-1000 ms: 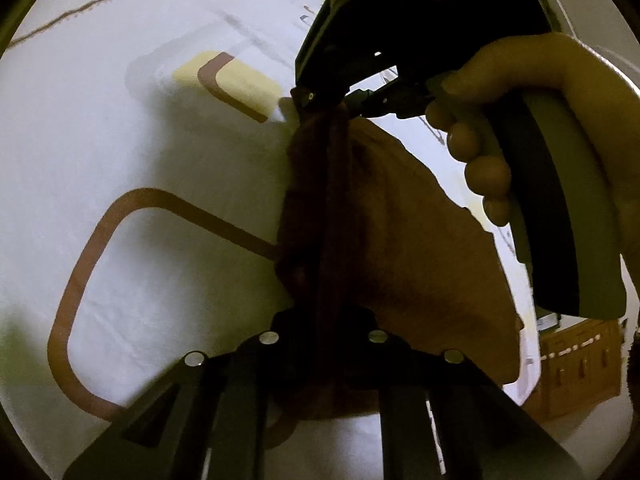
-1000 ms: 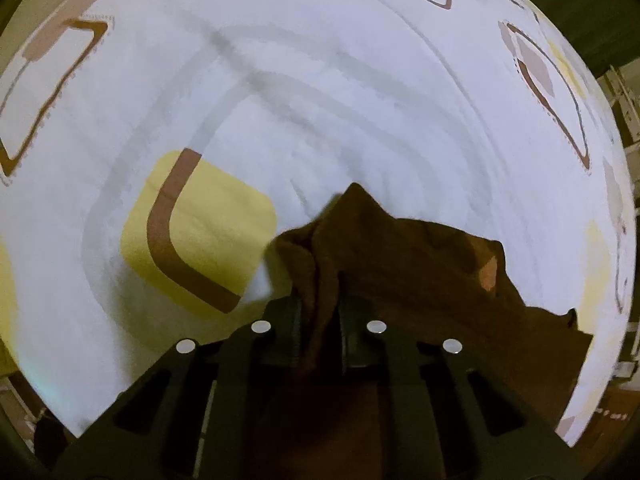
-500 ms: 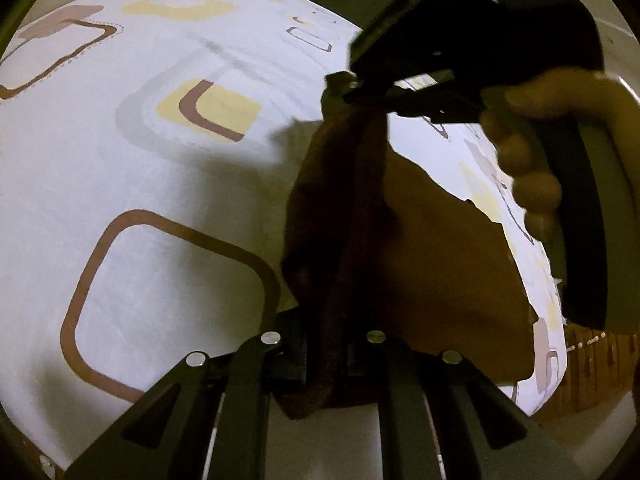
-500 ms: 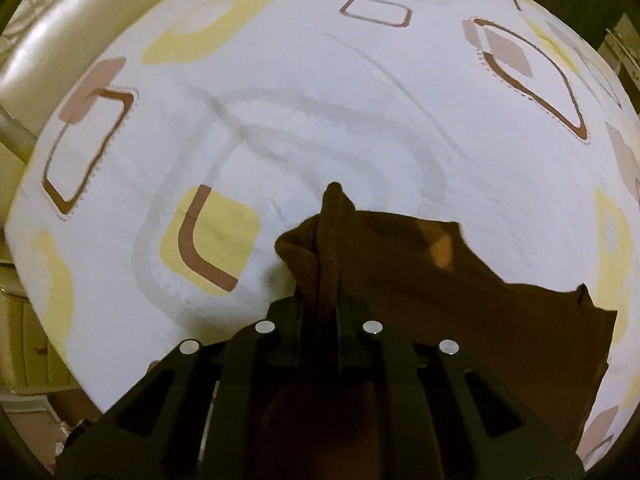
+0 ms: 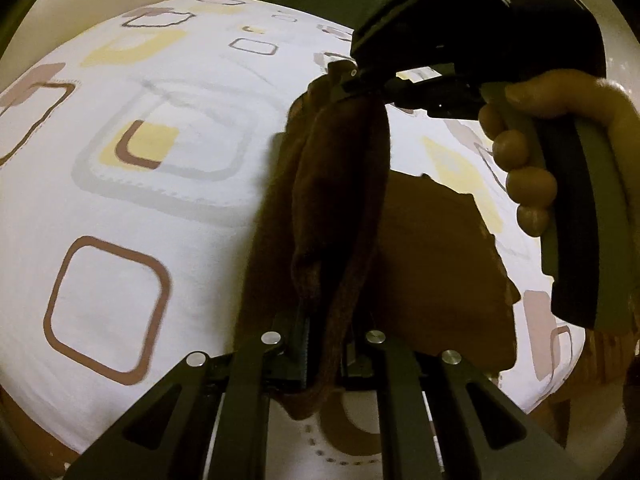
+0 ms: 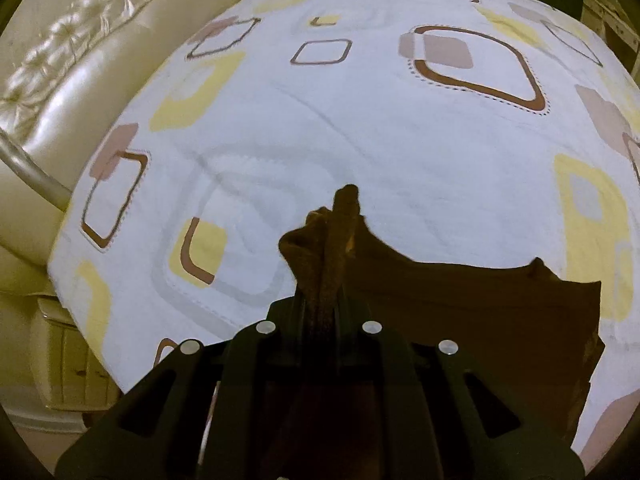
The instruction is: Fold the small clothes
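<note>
A small dark brown garment (image 5: 436, 264) hangs in the air above a bed, held along its top edge by both grippers. My left gripper (image 5: 326, 354) is shut on one end of that bunched edge. My right gripper (image 6: 320, 312) is shut on the other end, and it also shows in the left wrist view (image 5: 352, 80) with the person's hand on its handle. In the right wrist view the garment (image 6: 460, 304) drapes down to the right, with a bunched tip sticking up past the fingers.
The bed is covered by a white sheet (image 6: 360, 128) with brown, yellow and grey rounded squares. A cream tufted headboard (image 6: 80, 64) stands at the left. A wooden cabinet (image 6: 68, 360) is at the lower left, beside the bed.
Both grippers have lifted the brown garment well above the sheet. The bed now looks farther away, and the headboard has come into view.
</note>
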`<action>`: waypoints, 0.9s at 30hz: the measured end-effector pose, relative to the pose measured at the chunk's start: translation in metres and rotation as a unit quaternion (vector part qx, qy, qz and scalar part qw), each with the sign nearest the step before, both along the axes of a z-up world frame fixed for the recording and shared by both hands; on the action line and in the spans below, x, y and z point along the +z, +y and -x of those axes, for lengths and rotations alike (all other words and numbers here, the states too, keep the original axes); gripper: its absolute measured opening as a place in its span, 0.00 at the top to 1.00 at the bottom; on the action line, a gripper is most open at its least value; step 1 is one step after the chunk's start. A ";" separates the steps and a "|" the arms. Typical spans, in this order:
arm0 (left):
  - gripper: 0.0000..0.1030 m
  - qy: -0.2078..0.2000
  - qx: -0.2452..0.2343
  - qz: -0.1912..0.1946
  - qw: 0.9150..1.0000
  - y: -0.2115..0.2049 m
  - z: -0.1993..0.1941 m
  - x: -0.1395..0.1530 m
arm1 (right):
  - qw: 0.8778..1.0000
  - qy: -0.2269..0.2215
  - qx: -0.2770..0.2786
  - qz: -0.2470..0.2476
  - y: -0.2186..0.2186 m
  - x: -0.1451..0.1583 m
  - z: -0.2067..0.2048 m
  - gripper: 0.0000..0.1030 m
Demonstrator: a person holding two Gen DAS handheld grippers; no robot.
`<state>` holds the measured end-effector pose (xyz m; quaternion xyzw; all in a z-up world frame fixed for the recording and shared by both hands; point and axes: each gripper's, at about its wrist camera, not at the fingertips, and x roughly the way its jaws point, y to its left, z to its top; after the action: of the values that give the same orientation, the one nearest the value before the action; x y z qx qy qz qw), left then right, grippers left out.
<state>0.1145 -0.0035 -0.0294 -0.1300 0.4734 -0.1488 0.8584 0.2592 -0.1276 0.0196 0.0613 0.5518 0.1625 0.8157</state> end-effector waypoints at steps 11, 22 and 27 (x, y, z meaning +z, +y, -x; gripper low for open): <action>0.90 0.002 -0.029 -0.013 0.999 -0.065 0.016 0.023 | 0.996 -0.019 -0.006 -0.083 -0.087 0.011 0.016 0.90; 0.90 0.006 -0.079 -0.042 0.996 -0.154 0.033 0.019 | 0.990 -0.014 -0.050 -0.134 -0.188 -0.018 0.026 0.90; 0.90 0.014 -0.091 -0.051 0.994 -0.177 0.032 0.010 | 0.986 -0.007 -0.068 -0.153 -0.220 -0.035 0.027 0.90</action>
<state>0.0829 -0.1810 -0.0194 -0.0449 0.5018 -0.2001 0.8403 0.2322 -0.3476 -0.0155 0.2215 0.5090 0.1899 0.8098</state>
